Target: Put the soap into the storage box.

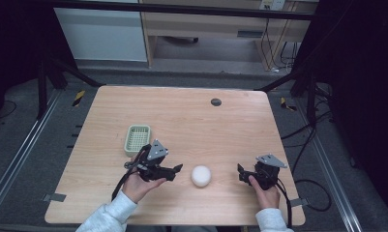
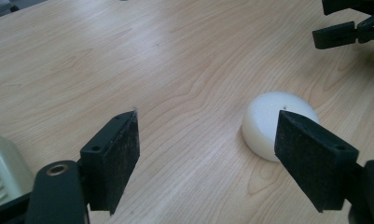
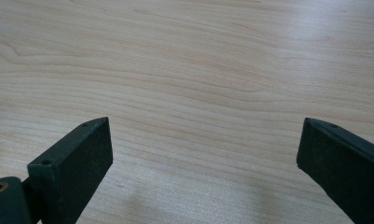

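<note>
White round puck [image 1: 201, 175] — on the table [image 1: 182, 116], just ahead of the left gripper [image 2: 207, 140], off toward one jaw — both grippers' jaws gaping, empty; right gripper [image 1: 241, 173] slightly farther off.

— Looks like a lab or test bay, not a home.
— Why?
— Bare wooden table [image 1: 182, 116] framed by dark metal struts [image 1: 53, 72], rails [image 1: 17, 159] along the grey floor, loose cables [image 1: 307, 145] trailing on the right, hazard-striped tape [image 1: 79, 97] marking the floor.
— Beyond that?
— Plain wooden cabinets [image 1: 206, 24] against the far wall.
</note>
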### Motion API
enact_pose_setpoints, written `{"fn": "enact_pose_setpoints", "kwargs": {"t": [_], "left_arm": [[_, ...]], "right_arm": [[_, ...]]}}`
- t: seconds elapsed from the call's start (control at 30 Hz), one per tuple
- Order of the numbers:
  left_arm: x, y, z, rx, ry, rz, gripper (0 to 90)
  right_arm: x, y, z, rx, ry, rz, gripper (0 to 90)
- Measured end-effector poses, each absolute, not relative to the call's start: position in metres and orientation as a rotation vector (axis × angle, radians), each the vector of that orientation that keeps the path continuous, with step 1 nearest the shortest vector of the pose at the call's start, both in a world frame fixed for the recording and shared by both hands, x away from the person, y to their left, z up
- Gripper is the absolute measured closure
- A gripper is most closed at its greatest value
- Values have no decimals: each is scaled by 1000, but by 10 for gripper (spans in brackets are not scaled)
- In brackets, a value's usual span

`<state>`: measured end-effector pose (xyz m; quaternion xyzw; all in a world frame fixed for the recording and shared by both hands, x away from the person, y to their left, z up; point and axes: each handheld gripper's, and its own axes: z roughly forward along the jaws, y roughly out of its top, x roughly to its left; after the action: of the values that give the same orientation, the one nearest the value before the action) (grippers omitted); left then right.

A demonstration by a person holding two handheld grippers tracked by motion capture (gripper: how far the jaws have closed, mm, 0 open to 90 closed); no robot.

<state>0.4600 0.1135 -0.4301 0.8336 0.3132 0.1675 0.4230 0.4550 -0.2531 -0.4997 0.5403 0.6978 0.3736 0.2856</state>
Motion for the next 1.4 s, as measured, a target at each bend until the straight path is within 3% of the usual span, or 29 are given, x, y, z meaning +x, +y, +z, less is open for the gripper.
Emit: {"fn": "enact_pose_setpoints", "kwargs": {"t": [1.4], "left_arm": [[459,43,-457,2258,675,337,168]], "right_arm": [[457,-253,-500,1452,1870,988,38]]}}
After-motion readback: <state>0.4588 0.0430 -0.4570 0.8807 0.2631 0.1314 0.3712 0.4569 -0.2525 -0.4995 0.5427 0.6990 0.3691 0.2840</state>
